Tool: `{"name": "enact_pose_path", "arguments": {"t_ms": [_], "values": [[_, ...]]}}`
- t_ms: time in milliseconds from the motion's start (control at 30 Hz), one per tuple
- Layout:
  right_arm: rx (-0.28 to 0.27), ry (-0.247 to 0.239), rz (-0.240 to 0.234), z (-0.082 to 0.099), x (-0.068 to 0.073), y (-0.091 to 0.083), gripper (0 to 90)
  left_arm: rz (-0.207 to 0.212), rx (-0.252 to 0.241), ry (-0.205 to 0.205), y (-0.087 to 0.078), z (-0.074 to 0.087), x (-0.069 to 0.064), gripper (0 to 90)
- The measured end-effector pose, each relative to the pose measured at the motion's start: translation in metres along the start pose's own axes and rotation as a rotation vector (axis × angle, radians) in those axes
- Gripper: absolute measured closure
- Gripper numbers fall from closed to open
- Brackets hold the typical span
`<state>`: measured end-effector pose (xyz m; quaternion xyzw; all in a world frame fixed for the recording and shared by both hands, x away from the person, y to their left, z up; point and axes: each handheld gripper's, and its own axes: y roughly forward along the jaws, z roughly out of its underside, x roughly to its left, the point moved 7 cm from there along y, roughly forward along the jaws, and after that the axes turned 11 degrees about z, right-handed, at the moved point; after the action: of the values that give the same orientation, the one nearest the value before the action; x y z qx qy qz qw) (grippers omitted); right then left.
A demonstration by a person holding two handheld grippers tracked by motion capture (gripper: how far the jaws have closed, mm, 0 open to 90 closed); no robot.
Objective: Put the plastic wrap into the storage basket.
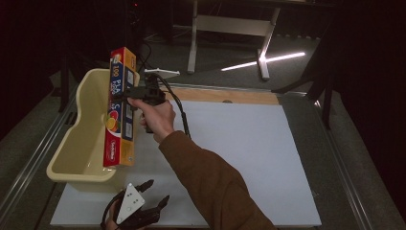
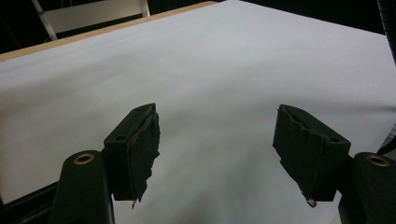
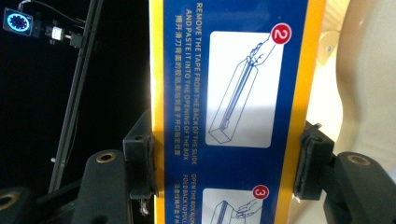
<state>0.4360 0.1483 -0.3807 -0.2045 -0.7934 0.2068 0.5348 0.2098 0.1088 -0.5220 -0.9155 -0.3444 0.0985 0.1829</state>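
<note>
Over the cream bin (image 1: pixel 79 163), right gripper (image 1: pixel 128 92) jaws clamping the half-legible box (image 1: pixel 120 108); left gripper (image 1: pixel 152 192) jaws spread, empty.

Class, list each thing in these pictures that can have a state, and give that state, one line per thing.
Box: held off the table above the tub, long side near upright, closed.
Tub: upright on the table, nothing seen inside.
Right gripper: shut on the box's sides.
Left gripper: open, holding nothing, over the white sheet.

White table sheet (image 1: pixel 249 158), wooden edge strip (image 1: pixel 225 96), metal desk frame (image 1: pixel 230 28) behind
</note>
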Motion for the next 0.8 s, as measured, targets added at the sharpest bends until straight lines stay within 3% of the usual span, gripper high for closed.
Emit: {"name": "enact_pose_path", "arguments": {"t_ms": [400,800], "values": [[-0.018,0.064,-0.042,-0.002,0.005,0.008,39.1,-0.001,-0.002,-0.001,-0.001,0.0,0.0,31.3],[-0.043,0.12,-0.068,0.003,0.008,0.028,39.0,-0.005,-0.01,0.001,-0.003,-0.001,0.0,31.2]]}}
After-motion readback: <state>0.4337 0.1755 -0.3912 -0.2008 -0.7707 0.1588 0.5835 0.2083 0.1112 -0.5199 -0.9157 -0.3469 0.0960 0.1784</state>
